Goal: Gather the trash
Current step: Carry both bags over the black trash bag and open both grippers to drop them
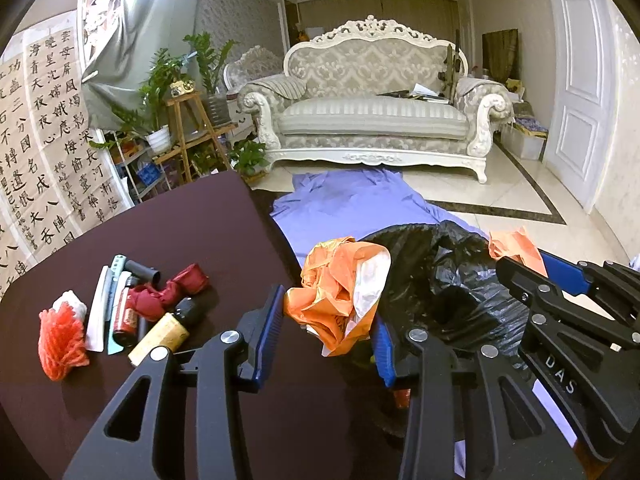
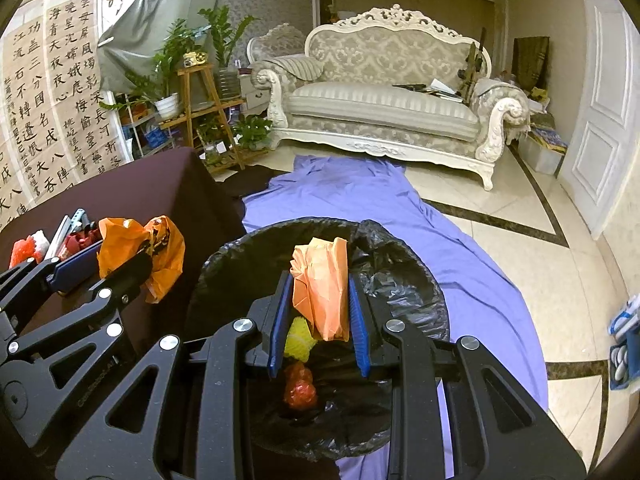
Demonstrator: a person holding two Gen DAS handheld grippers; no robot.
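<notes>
Left wrist view: left gripper (image 1: 329,320) fingers clamp a crumpled orange plastic bag (image 1: 340,288) at the worktop (image 1: 180,216) edge beside the black-lined bin (image 1: 452,280); right wrist view: right gripper (image 2: 319,312) fingers pinch an orange wrapper (image 2: 322,284) above the bin, over yellow and red trash inside.

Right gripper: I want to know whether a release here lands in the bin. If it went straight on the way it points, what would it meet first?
The right gripper, shut on an orange paper wad, points down into the black-lined trash bin. It would probably first meet the yellow net lying inside, though depth is unclear.
</notes>
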